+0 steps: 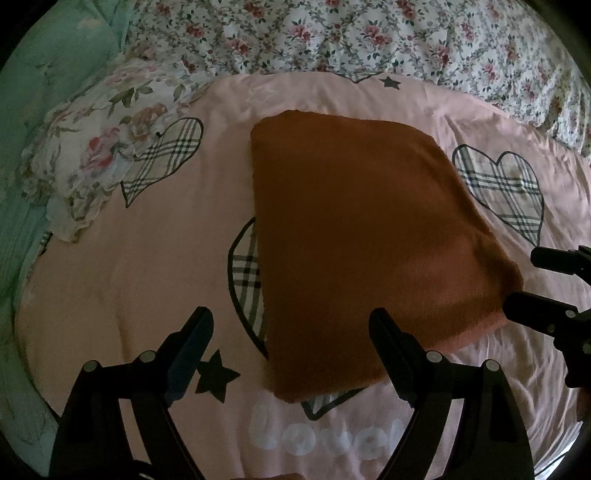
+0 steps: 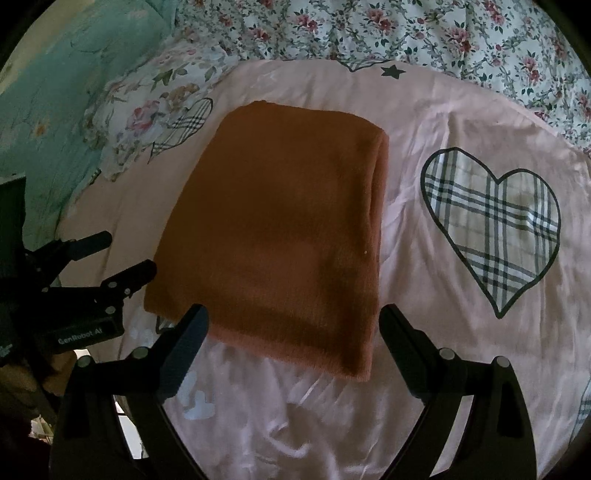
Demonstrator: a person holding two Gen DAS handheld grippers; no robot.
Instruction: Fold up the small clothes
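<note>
- we see the orange garment (image 2: 280, 229) lying folded on the pink bedsheet (image 2: 461, 122).
- our left claw (image 1: 291, 339) and right claw (image 2: 293, 334) both gape, empty, near its front edge.

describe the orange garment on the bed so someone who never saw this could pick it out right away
Find the pink bedsheet printed with plaid hearts and black stars, bordered by a floral quilt. Near its middle lies the folded garment, a rust-orange knit rectangle. It is the only plain, unpatterned cloth there, and both open grippers hang just short of its near edge.
</note>
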